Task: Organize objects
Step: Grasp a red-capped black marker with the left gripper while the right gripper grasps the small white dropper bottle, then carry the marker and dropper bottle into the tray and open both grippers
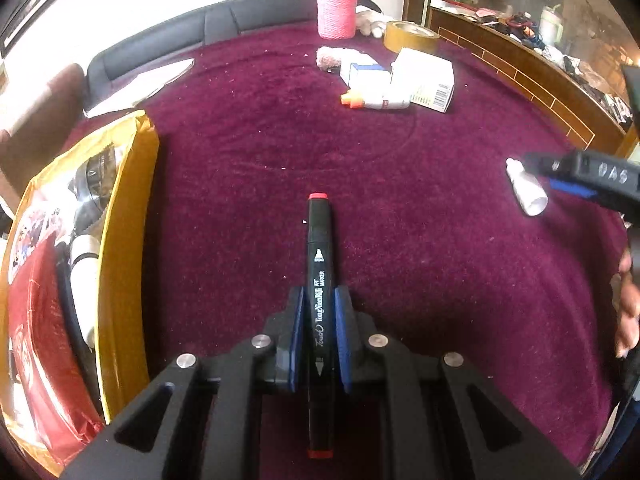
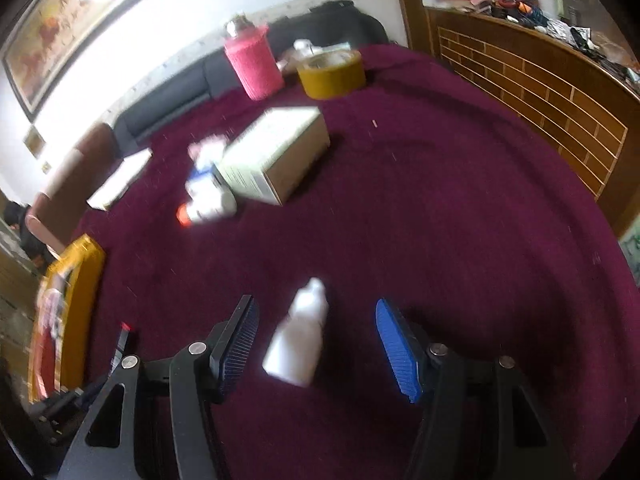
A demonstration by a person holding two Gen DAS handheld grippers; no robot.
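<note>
a: so we've got the marker (image 1: 320, 280) pinched in the left gripper (image 1: 320, 300), blue pads squeezed on the middle of the barrel, red-tipped end poking out ahead over the purple cloth (image 1: 400, 240). it's light and stiff, smooth plastic, so we reckon a mid-barrel grip is fine, though it could swivel if we swing fast.

b: yep. and on the right side we see the little white bottle (image 2: 298, 336) lying on its side on the cloth, sitting between the fingers of the right gripper (image 2: 316, 344), which are spread wide and not touching it. cap end points away from us.

a: we'd guess it's light, a bit slippery and it'll roll. best to grab across the fat body, not the narrow cap.

b: agreed. yellow bag (image 1: 120, 240) sits open off to the left, probably where the stuff goes.
</note>
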